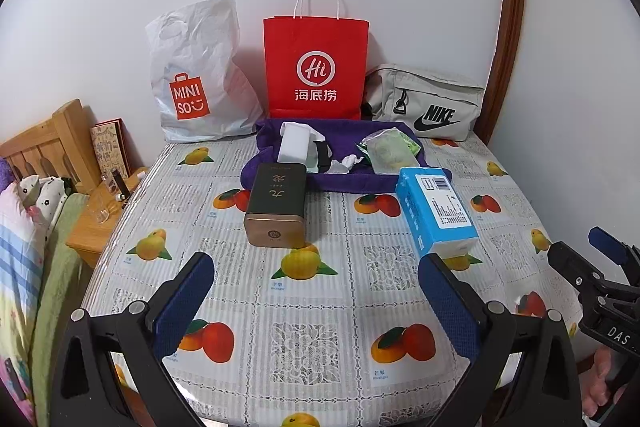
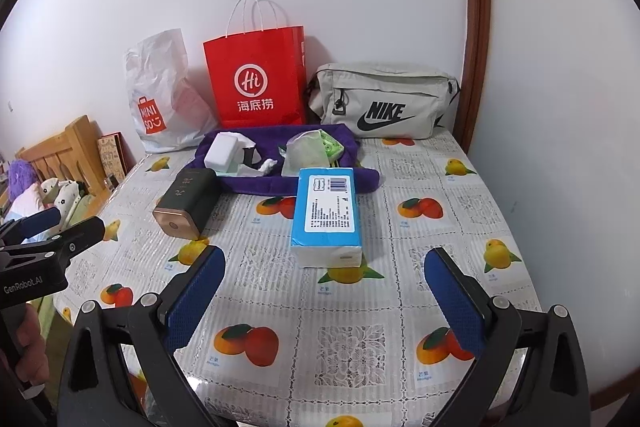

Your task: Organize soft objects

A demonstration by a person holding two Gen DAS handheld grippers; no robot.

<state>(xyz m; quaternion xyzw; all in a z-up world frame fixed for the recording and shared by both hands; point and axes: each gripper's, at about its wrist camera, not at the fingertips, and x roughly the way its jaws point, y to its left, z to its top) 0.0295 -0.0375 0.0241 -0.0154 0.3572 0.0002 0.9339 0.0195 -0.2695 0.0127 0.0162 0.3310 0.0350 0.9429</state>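
Note:
A blue tissue pack (image 1: 436, 209) (image 2: 327, 215) lies mid-table. Left of it lies a dark box with a gold end (image 1: 277, 209) (image 2: 186, 203). Behind both, a purple cloth (image 1: 340, 179) (image 2: 280, 183) carries a white pouch (image 1: 294, 145) (image 2: 221, 149), a clear packet with green contents (image 1: 390, 151) (image 2: 310, 153) and a small crumpled white piece (image 1: 350, 161). My left gripper (image 1: 316, 275) hangs open over the near table, empty. My right gripper (image 2: 326, 273) is open too, just short of the tissue pack; it also shows at the right edge of the left wrist view (image 1: 580, 251).
Against the back wall stand a white Miniso plastic bag (image 1: 196, 83) (image 2: 160, 99), a red paper bag (image 1: 316, 67) (image 2: 258, 79) and a grey Nike bag (image 1: 428, 105) (image 2: 380, 103). The fruit-print tablecloth (image 1: 320, 307) covers the table. A wooden nightstand (image 1: 100, 223) and bed lie left.

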